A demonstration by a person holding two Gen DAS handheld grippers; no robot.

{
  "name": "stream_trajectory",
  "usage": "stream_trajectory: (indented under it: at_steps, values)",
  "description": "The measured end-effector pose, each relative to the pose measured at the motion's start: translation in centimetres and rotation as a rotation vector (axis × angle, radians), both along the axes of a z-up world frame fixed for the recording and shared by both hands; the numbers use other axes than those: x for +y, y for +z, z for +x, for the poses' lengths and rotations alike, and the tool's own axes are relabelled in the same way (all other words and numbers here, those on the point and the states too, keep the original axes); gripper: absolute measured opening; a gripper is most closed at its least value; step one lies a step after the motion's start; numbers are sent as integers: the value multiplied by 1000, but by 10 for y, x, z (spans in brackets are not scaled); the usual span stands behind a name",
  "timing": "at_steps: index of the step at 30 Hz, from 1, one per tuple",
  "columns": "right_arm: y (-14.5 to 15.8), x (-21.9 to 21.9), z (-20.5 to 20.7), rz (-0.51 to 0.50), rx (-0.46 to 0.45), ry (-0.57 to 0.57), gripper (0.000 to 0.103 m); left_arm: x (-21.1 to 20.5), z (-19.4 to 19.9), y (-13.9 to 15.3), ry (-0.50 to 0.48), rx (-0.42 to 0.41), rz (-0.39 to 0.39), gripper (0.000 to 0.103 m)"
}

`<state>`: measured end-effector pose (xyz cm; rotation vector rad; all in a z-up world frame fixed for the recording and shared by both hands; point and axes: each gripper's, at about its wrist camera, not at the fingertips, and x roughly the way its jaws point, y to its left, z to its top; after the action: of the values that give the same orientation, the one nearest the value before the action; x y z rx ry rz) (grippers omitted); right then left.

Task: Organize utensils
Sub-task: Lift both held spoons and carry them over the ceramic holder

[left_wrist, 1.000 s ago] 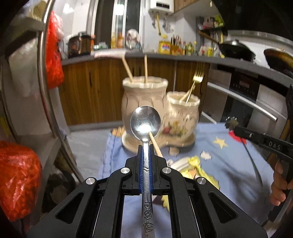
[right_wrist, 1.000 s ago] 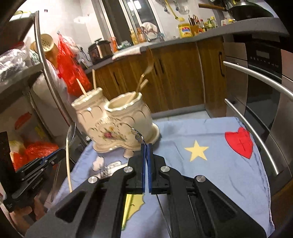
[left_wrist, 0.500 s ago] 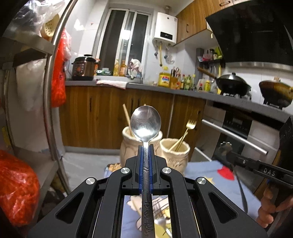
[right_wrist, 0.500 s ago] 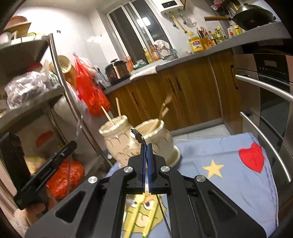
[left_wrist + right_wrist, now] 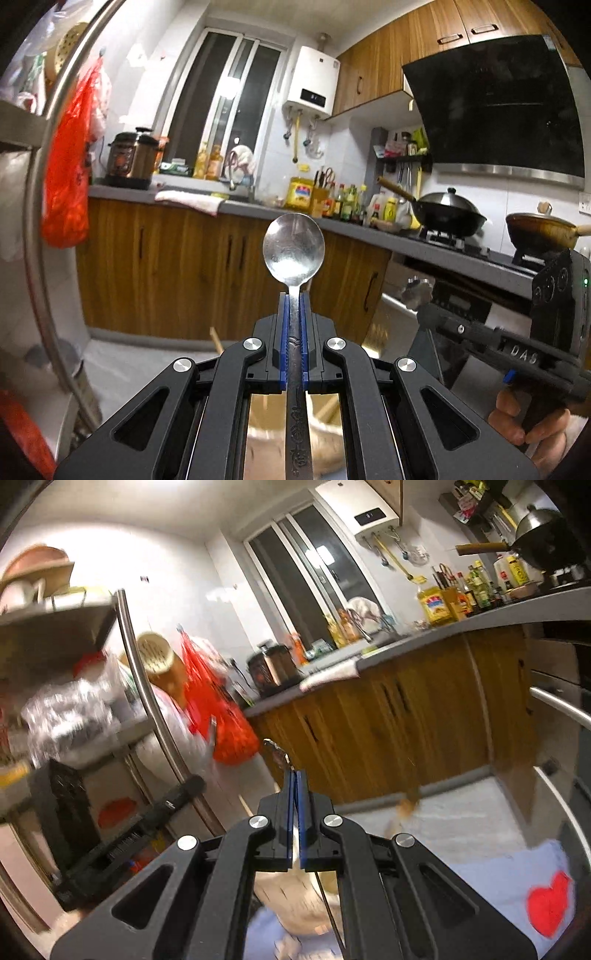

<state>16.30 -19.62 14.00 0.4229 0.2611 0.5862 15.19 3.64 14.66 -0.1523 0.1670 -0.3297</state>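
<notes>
Currently, the left gripper (image 5: 294,302) is clenched on the handle of a polished steel spoon with a round bowl (image 5: 294,248). The spoon's long axis runs straight forward along the fingers, bowl ahead of the tips and face-up. The right gripper (image 5: 295,781) is clenched on a thin dark metal utensil (image 5: 276,751); only its ornate end shows above the blue pads (image 5: 302,805), a slim shaft trails below, and its type cannot be told.

The cream ceramic utensil holder (image 5: 295,901) lies below both grippers and is seen, blurred, only through the gaps in their frames. It stands on a light blue cloth with a red heart (image 5: 491,878).

Critical relation: both utensils point roughly level, while the holder opening sits beneath them. Insertion probably requires tipping each long axis toward vertical over the opening. Which hand is nearer cannot be told.
</notes>
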Motion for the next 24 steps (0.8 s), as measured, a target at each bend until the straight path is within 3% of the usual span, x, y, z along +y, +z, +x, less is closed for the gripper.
stream_trajectory:
  at_steps: [7,17,24]
  values:
    - [0,2,47,143,2,39,2,1,37,-11,12,-16,1,6]
    - [-20,14,82,165,-2,37,2,2,60,-27,33,-51,9,6]
    - [-36,16,91,151,4,3,2,-10,64,-42,54,-82,79,6]
